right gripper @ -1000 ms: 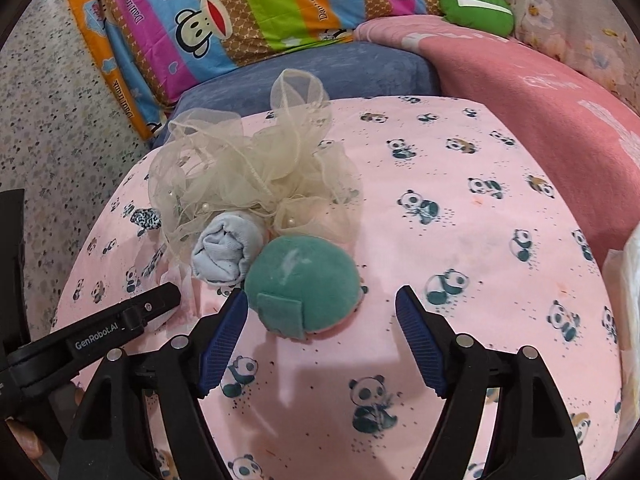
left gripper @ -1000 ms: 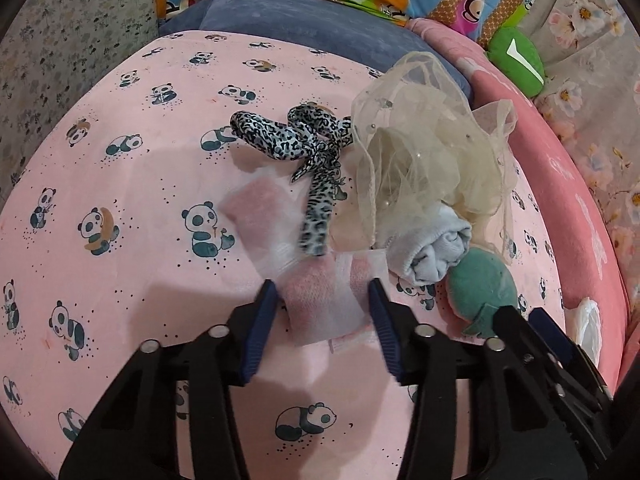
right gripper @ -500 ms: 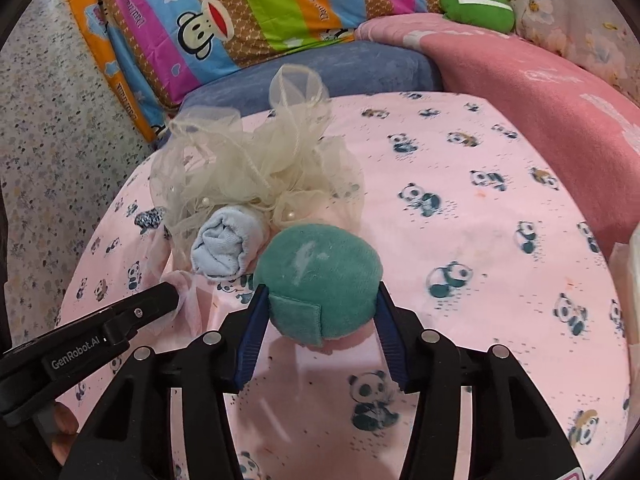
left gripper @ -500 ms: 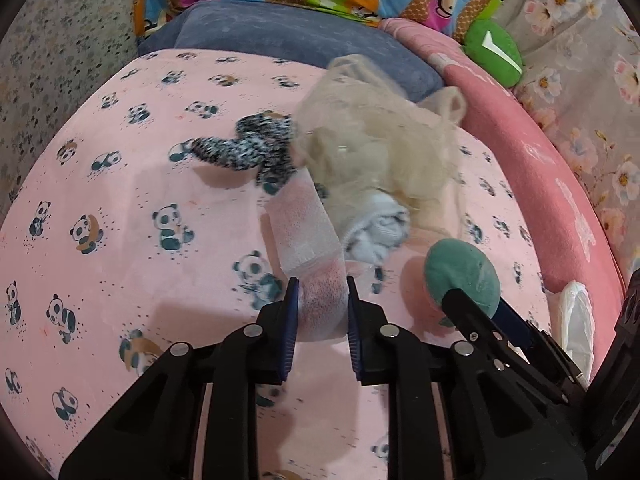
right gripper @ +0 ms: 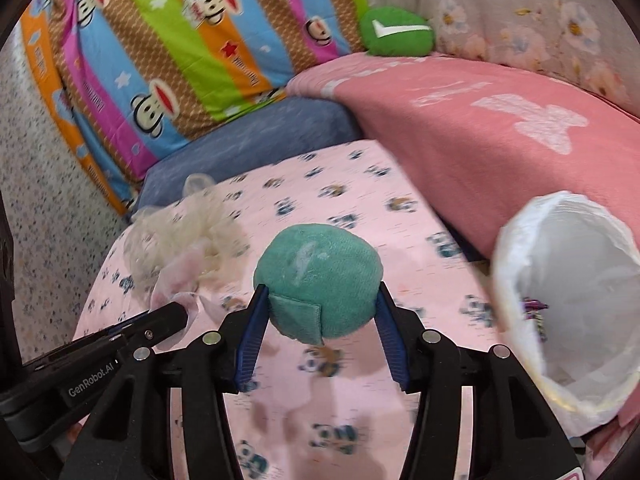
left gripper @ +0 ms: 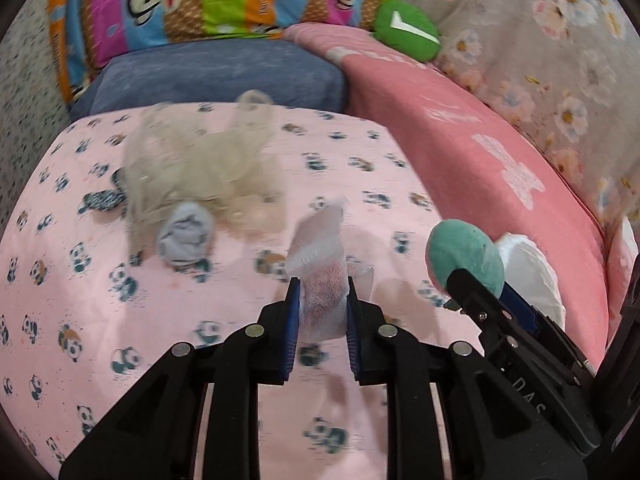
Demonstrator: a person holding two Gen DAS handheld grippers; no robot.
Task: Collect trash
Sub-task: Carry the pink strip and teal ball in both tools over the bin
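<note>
Trash is in both grippers, lifted off the pink panda-print sheet [left gripper: 152, 320]. Largest ahead, to the right of the right gripper's [right gripper: 320, 312] jaws, gapes a white plastic-lined bin [right gripper: 516, 264], its mouth tipped toward them, likely so loads drop straight in. Those jaws are clamped on the sides of a round teal plush ball [right gripper: 316, 276], pads pressing its widest part for a firm hold. Left of the left gripper's [left gripper: 322, 300] jaws lies a beige tulle bundle [left gripper: 200, 168] with a rolled pale-blue cloth [left gripper: 184, 236]. Smallest, a thin white-pink tissue [left gripper: 322, 280] is pinched between the left jaws, sticking upward.
</note>
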